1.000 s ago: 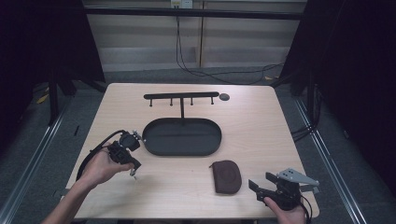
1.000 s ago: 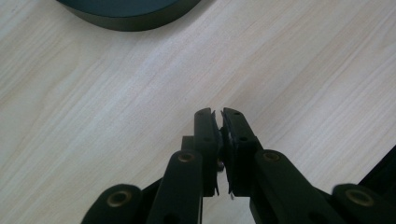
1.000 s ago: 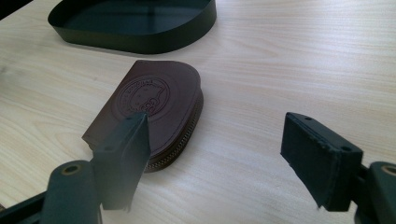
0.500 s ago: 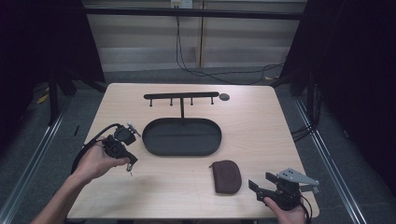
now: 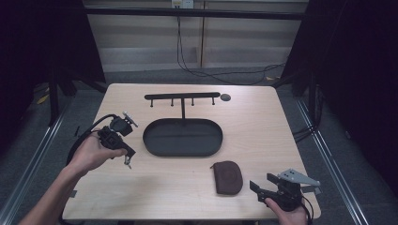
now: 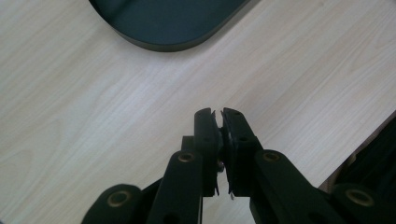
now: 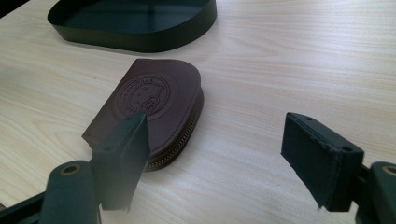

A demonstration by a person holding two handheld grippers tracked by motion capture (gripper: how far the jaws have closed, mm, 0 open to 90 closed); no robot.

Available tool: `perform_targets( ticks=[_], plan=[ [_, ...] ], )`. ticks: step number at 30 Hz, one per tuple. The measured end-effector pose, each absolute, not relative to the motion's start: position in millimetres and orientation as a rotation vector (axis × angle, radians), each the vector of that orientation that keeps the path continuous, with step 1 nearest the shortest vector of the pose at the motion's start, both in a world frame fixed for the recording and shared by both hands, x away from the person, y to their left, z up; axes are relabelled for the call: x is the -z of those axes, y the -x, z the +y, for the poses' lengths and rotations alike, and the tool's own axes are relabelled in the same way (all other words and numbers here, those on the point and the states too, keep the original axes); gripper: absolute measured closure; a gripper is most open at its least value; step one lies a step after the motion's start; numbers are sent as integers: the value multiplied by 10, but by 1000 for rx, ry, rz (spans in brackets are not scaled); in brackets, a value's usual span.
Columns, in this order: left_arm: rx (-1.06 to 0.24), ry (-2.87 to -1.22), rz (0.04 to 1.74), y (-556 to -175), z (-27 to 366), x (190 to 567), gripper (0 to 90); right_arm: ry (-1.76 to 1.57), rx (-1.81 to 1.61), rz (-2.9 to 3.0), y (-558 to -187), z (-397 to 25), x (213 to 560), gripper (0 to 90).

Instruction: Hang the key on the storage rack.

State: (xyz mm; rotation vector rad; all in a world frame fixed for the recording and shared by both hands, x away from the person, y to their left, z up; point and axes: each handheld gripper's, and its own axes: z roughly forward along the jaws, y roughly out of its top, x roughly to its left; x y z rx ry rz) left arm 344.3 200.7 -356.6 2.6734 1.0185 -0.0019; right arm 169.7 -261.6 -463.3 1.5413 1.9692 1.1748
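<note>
Pale wood grain covers the table (image 5: 263,136), which stands before a dim wall with cables hanging down it. At the left side of the table the left gripper (image 5: 123,151) is held in a hand (image 5: 90,154) just above the wood, with its jaws pressed together on something thin and metallic; a small silvery piece hangs below them in the high view, too small to tell what it is. In the left gripper view (image 6: 218,122) the two black pads meet around a thin sliver, with bare table beneath and the rim of the black oval tray (image 6: 163,28) beyond. That tray (image 5: 150,140) lies in the middle of the table, just to the right of the left gripper, and a black rack (image 5: 182,96) with small pegs rises from its far side. At the near right corner the right gripper (image 5: 261,186) rests low with its jaws wide apart and nothing between them. A brown leather pouch (image 7: 154,107) lies flat just ahead of its left jaw, between that gripper and the tray, zipper edge toward the camera. A small dark disc (image 5: 225,97) sits near the rack's right end.
</note>
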Motion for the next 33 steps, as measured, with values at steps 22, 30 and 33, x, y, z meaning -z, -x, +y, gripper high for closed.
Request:
perform_targets(
  ticks=[22,30,33],
  plan=[
    [-51,-2697,1052,-3636,1830,3223,852,-1544,-1172,1969,-1703,-2616,4637,234],
    [-54,-2682,1056,-3718,1719,3043,852,-1545,-1175,1971,-1703,-2620,4637,234],
    [-62,-2681,1067,-3762,1693,2977,852,-1543,-1178,1971,-1700,-2619,4636,234]
  ],
)
